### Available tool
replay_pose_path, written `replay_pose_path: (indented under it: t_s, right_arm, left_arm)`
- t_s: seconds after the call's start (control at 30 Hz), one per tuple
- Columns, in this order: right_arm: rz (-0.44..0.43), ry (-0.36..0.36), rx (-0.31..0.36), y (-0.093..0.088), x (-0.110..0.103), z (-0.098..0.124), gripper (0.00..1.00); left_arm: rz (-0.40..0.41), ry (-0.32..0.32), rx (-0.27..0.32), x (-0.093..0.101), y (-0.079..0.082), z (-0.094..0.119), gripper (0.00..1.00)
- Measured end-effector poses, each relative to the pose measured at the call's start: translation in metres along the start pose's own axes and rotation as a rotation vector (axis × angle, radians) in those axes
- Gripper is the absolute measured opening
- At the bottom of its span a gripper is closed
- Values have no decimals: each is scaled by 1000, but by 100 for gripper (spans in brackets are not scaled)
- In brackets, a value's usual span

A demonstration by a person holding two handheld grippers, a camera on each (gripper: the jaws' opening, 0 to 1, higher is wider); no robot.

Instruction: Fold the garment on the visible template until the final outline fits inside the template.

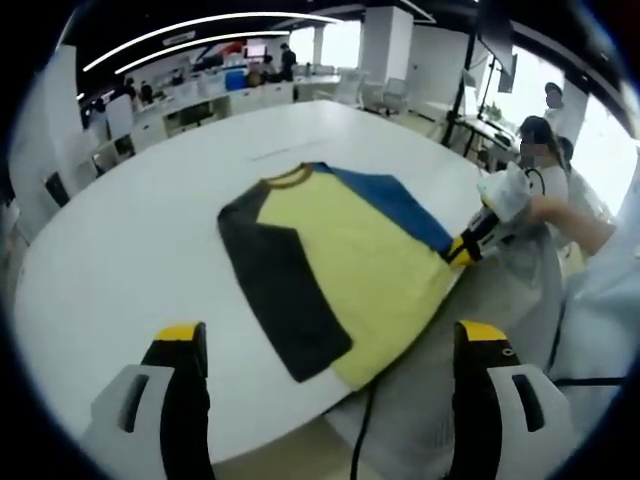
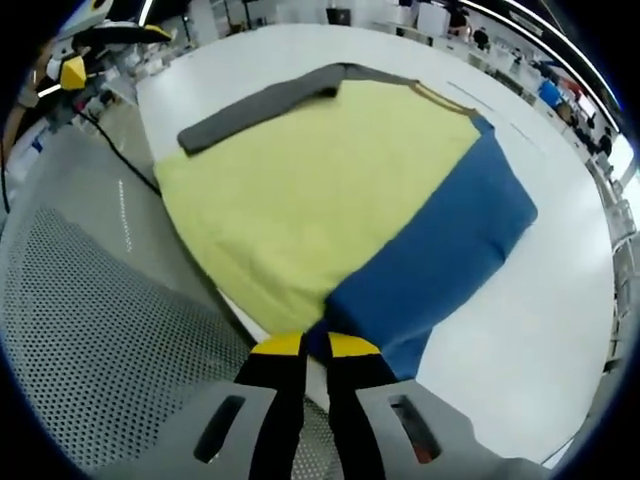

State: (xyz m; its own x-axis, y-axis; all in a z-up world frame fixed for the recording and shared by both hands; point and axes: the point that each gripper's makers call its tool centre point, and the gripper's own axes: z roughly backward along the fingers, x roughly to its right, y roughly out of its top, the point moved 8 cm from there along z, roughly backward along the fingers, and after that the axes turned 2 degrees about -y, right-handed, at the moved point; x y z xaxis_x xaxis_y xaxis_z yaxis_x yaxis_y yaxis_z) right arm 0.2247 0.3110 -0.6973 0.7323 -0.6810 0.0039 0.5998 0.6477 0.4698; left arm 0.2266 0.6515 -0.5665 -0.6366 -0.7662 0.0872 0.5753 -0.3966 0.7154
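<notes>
Right gripper on garment hem

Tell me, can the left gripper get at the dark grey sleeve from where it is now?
Probably yes: the left gripper is open with the dark grey sleeve just ahead on the white table, nothing between.
</notes>
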Motion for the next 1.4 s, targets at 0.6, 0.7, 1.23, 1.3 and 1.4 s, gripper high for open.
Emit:
replay_pose_path:
  t_s: [0.6, 0.7, 1.23, 1.3, 1.4]
  right_arm:
    - [-96, 14, 48, -2, -1, 13, 3]
    - [-98, 13, 65, -2, -1, 19, 3]
    - [-4, -9, 123, 7, 29, 54, 3]
    - [10, -6, 134, 10, 34, 59, 3]
    - [39, -11, 146, 16, 43, 67, 3]
  left_arm:
    - [-42, -25, -16, 2, 8, 1, 98]
    - [-39, -31, 7, 6, 11, 5, 98]
    - [-23, 20, -3, 18, 11, 5, 100]
    - [-28, 26, -8, 20, 13, 5, 100]
    - [-30, 38, -12, 23, 15, 8, 100]
